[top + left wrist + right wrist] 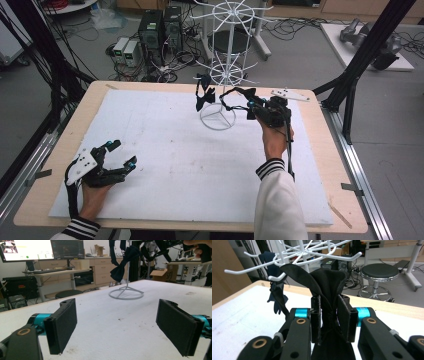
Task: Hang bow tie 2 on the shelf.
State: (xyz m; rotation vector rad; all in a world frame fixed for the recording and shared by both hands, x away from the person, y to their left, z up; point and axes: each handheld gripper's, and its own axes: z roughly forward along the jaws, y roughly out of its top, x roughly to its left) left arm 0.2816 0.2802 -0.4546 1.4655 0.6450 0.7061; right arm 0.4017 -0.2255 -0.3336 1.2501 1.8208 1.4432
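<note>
A white wire rack point(228, 50) with hooked arms stands on a ring base point(218, 118) at the back middle of the white mat point(165, 155). A dark blue bow tie point(202, 96) hangs from one of its hooks point(249, 271) and shows as a dark blue bow tie point(123, 263) over the ring base point(126, 293). My right gripper point(251, 106) is shut on a black bow tie point(327, 287), raised just right of the rack; its strap point(279, 293) runs to a hook. My left gripper point(124, 154) rests open at the front left, pads point(62, 325) wide apart and nothing between them.
A grey three-cornered plate point(290, 94) lies at the table's back right. Behind the table are computer cases point(160, 27), cables and a round stool point(379, 272). Black frame posts point(367, 45) rise at the right. Bare mat stretches between the two grippers.
</note>
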